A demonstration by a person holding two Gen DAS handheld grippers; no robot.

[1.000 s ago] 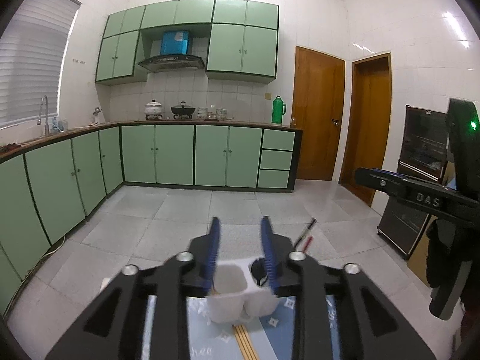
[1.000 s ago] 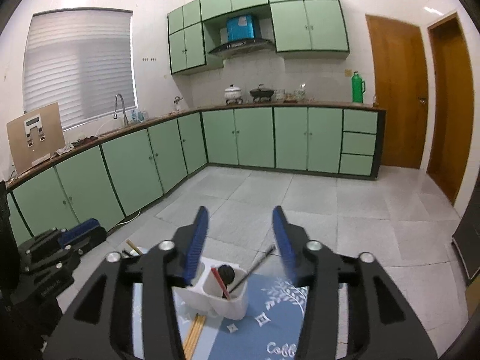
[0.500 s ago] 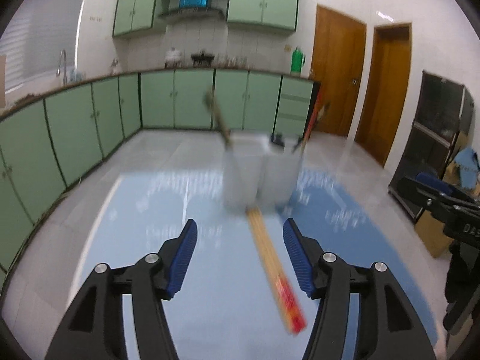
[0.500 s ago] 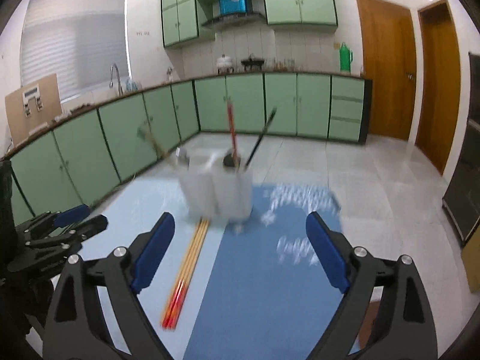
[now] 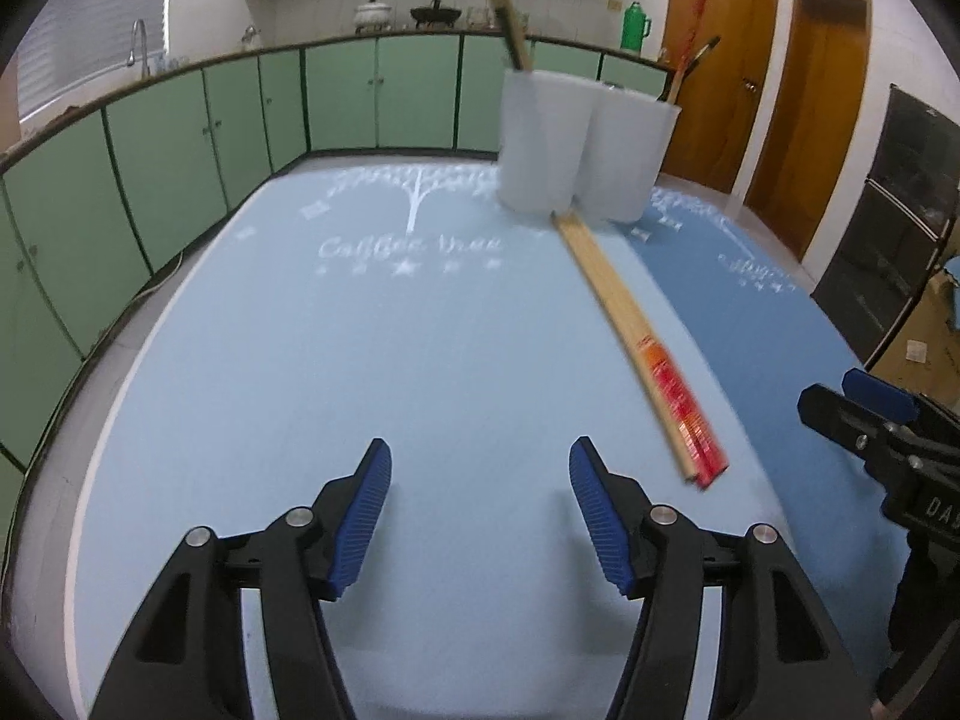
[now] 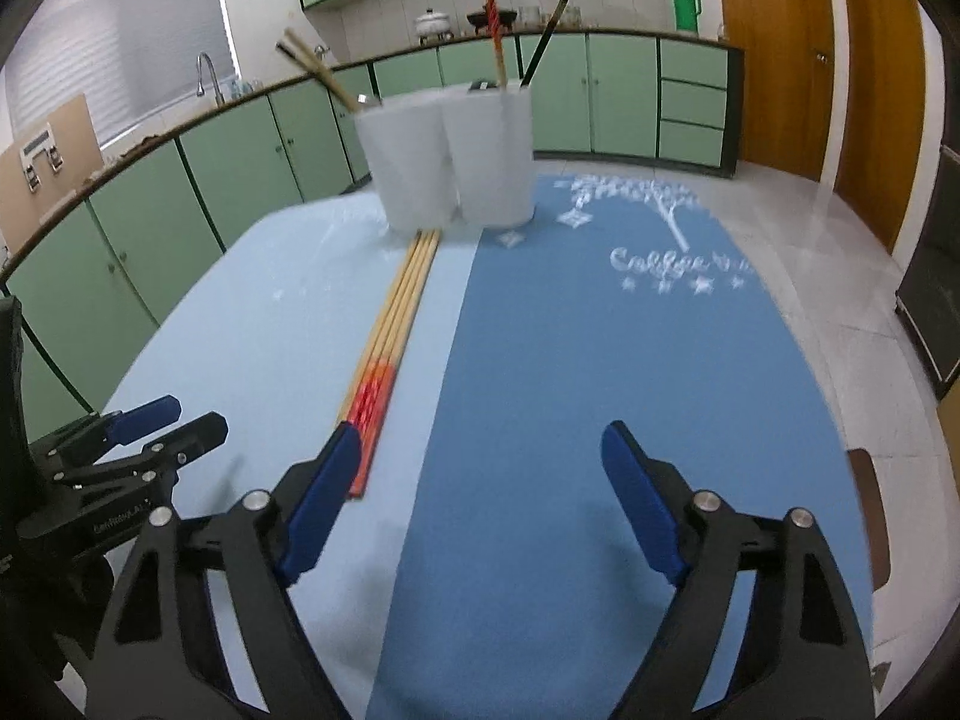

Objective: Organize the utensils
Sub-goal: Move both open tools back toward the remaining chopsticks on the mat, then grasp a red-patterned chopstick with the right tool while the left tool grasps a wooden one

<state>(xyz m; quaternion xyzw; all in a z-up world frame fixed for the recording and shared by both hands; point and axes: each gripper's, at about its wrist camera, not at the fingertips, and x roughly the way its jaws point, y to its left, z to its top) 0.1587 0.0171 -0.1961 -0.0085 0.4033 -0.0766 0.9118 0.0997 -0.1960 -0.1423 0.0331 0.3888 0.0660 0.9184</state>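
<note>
Blue-matted bench [image 5: 252,372] nearest: left hand-held gripper [image 5: 480,516] and right hand-held gripper [image 6: 480,507] both gape apart, holding nothing. Beyond, 4 red-ended bamboo chopsticks [image 6: 393,324] touch the white plastic twin-cup holder [image 6: 447,159]; a careless pinch may scatter them.

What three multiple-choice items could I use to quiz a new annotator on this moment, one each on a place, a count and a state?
1. Where do the loose chopsticks lie?
A. inside the holder
B. flat on the mat in front of the holder
C. on the floor

2. How many compartments does the white holder show?
A. one
B. two
C. four

3. How is the right gripper?
A. open and empty
B. shut on a chopstick
C. shut on the holder

Answers:
1 B, they run along the light blue mat up to the holder's base.
2 B, two rounded cups side by side.
3 A, its blue pads stand apart with only mat between.
</note>
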